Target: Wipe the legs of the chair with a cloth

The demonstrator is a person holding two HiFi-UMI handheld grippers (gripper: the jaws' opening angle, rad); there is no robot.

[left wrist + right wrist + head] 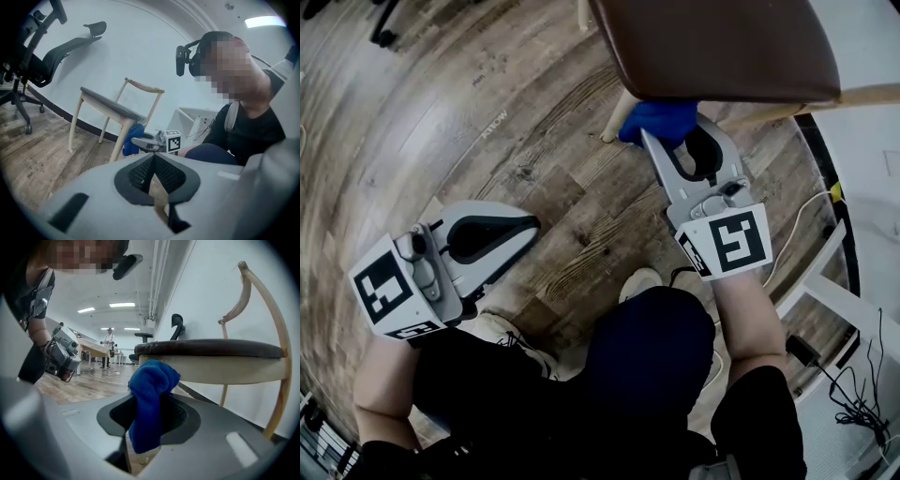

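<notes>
The right claw [147, 414] grips a bunched blue cloth [151, 390] right beside the pale wooden front leg [620, 116] of the brown-seated chair [722, 47], under the seat edge; left claw [153, 174] closed tight, empty, low over the wood-plank floor [516, 141], well apart.

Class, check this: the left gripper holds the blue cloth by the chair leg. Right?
No. The right gripper holds the blue cloth by the chair leg; the right gripper view shows it between those jaws. The left gripper's jaws are shut, empty.
</notes>
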